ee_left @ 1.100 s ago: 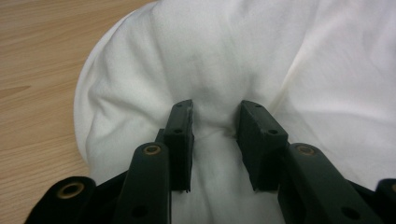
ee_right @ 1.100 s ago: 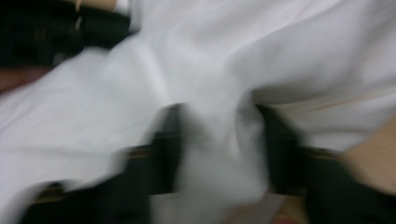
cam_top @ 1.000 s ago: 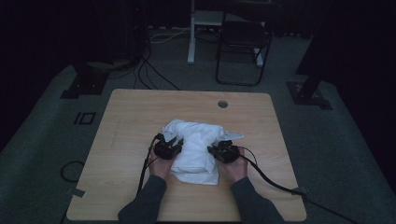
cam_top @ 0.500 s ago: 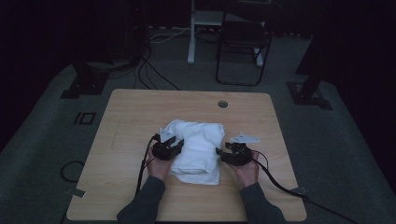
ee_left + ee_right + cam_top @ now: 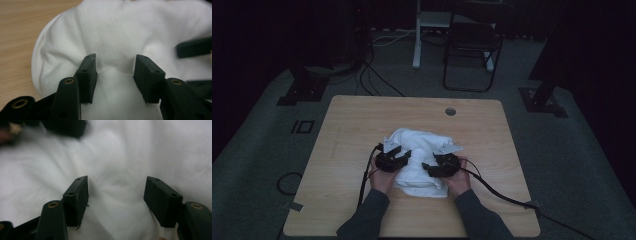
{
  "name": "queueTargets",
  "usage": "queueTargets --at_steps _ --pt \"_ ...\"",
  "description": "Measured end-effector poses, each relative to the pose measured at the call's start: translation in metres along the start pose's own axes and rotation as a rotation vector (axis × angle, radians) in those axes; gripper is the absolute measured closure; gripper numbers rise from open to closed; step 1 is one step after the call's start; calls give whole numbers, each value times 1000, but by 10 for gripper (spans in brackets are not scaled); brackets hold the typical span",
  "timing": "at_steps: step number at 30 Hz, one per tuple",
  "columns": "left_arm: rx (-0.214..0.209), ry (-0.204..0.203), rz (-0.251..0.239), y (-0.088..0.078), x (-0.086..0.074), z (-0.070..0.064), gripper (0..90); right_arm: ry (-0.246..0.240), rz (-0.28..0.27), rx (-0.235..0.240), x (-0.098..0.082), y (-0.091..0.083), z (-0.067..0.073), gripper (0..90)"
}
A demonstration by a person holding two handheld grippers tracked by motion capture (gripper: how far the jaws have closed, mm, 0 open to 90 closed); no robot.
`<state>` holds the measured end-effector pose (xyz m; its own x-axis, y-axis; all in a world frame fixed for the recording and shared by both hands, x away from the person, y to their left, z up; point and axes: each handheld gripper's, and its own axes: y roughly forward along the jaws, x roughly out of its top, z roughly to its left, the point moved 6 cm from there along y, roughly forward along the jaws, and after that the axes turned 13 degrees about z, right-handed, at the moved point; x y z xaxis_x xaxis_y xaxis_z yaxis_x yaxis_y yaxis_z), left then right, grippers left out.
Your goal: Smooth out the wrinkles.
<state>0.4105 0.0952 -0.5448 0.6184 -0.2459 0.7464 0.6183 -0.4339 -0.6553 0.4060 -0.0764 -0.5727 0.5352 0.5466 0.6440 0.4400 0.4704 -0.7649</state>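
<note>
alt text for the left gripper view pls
Two black jaws of the left gripper stand apart over a rumpled white cloth, having just been opening, with cloth bulging between them. Light wooden table shows at left.

Seen from above, the room I work in is dim. Its edges sink into near black, and my wooden table point(image 5: 362, 130) is the only lit patch, under weak, even light with no hard shadows. That picture is soft and slightly grainy. From my left gripper, the white cloth point(image 5: 120, 37) is bright and evenly lit, soft at the far right, with faint grey shading in its folds. From my right gripper, the cloth point(image 5: 140, 152) looks smeared with blur, especially across the top, and nearly washed out.
</note>
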Motion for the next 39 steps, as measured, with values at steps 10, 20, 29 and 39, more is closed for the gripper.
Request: queueTargets --at_steps 10,20,29,39 --pt "-10 13 52 -18 -38 13 529 40 16 -15 -15 6 -9 376" --pt "38 22 78 1 -28 10 536 61 9 -27 -7 20 -29 388" --pt "119 -17 73 6 -18 26 536 50 14 -22 18 39 -40 392" --pt "139 -59 75 7 -8 45 533 49 14 1 37 52 -42 388"
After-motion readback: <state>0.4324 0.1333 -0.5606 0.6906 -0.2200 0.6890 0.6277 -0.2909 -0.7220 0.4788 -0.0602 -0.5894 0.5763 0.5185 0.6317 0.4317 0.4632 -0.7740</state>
